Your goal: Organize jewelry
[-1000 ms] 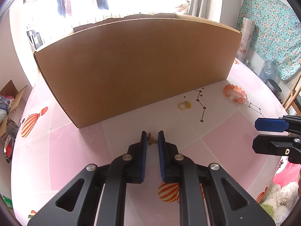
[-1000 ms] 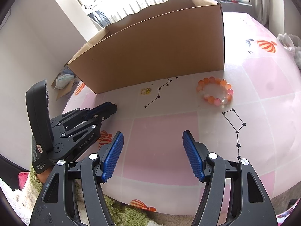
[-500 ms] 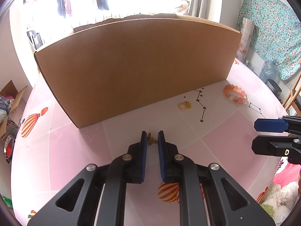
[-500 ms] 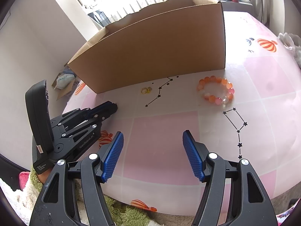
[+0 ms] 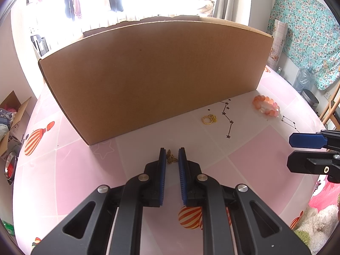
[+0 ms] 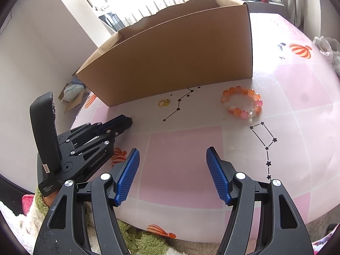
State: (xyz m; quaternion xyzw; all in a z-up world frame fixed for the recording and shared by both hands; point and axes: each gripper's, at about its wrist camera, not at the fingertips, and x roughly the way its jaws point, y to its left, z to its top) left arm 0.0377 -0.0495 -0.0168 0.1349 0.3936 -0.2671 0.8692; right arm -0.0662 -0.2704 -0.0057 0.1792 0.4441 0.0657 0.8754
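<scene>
Left tool (image 5: 172,156) ribbed blue pads pinch filigree brass butterfly charm (image 5: 171,157).

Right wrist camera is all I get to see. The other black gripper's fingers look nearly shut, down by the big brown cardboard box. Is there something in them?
Observer: Yes. The left wrist view shows a small bronze butterfly charm between the left gripper's blue fingers, which look pressed on its wings.
Operator: Cool! What's on the wall past the beads?
Observer: Beyond the orange bead bracelet, a teal flowered cloth hangs on that wall. Your view does not show it.
</scene>
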